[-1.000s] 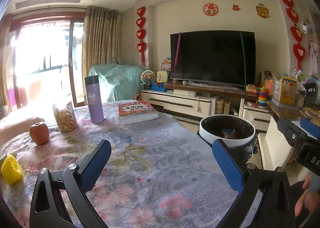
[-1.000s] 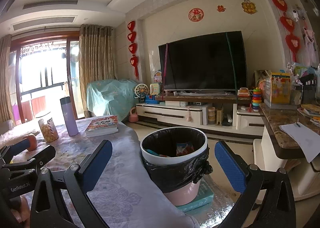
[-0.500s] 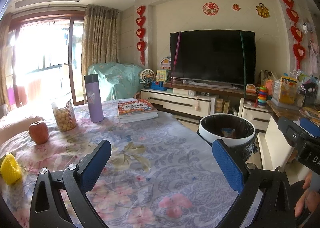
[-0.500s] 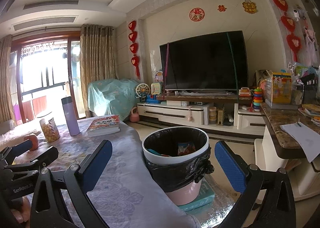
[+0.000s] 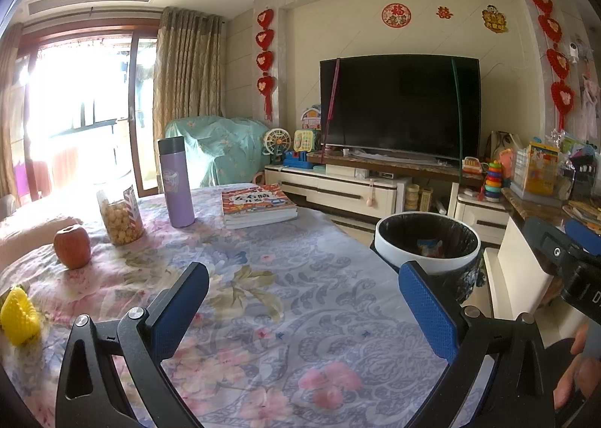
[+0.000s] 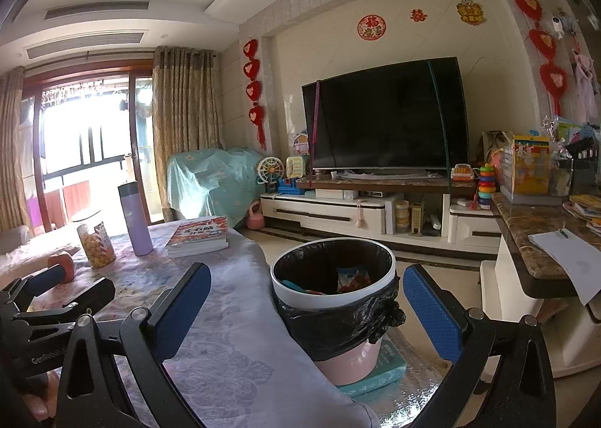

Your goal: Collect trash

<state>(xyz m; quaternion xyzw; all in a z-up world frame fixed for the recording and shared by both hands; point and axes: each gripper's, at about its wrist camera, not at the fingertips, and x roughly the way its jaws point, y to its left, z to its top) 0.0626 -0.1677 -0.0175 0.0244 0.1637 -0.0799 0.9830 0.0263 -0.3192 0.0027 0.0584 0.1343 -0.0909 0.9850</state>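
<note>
From the left wrist, the left gripper [image 5: 300,300] is hovering over the flowered counter [image 5: 293,315] with its fingers [image 5: 180,309] spread wide and holding nothing, while an apple [image 5: 72,245], a snack jar [image 5: 120,217], a purple flask [image 5: 175,182], books [image 5: 257,204] and a yellow object [image 5: 17,315] are sitting there. From the right wrist, the right gripper [image 6: 306,300] is likewise gaping empty before the lined trash bin [image 6: 334,296], which is already holding wrappers beside the counter's edge, so most collecting looks done.

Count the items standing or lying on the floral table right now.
5, per the left wrist view: book stack at the far edge, purple bottle left of it, snack jar, apple, yellow object nearest left. More may sit outside the frame.
</note>
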